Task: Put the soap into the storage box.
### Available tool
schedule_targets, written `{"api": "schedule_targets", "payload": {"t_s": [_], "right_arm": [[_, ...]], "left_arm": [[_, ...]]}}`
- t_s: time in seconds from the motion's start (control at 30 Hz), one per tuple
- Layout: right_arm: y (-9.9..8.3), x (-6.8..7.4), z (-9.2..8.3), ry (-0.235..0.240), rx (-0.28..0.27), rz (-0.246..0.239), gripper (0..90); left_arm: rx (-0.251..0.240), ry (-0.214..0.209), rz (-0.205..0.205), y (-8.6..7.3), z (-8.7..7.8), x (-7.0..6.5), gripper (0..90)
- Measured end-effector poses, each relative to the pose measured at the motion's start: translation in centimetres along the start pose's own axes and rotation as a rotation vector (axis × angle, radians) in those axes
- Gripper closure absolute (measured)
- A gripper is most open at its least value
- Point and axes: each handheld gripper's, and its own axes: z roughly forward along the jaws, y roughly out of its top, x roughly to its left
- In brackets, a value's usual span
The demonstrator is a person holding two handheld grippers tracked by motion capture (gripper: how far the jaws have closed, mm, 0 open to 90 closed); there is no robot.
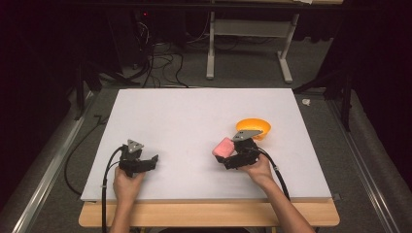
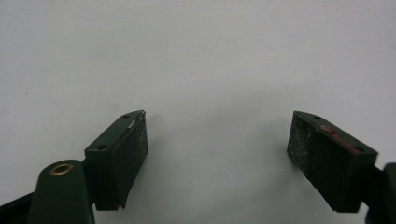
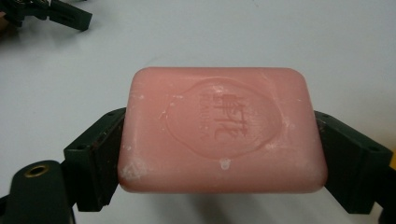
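Your right hand-held gripper [image 3: 219, 140] is clamped across the pink soap bar [image 3: 222, 128], gripping its short ends so it stays flat. The orange bowl [image 1: 253, 127] sits at 1 o'clock from it. Your left hand-held gripper [image 2: 217, 144] idles wide open over the worktop [image 1: 194, 116].

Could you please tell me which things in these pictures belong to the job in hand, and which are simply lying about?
Part of the job:
- pink soap bar, clamped between the jaws of the right hand-held gripper
- orange bowl, just beyond that gripper, a likely destination

Lying about or idle:
- left hand-held gripper, open over bare white table
- cables and a metal stand on the floor behind
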Motion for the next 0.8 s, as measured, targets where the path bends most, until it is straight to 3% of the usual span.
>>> {"api": "schedule_targets", "payload": {"t_s": [0.8], "right_arm": [[-2.1, -1.1, -3.4, -0.042, -0.049, 0.099, 13.6]], "left_arm": [[-0.001, 0.0, 0.0, 0.0, 0.0, 0.0, 20.7]]}}
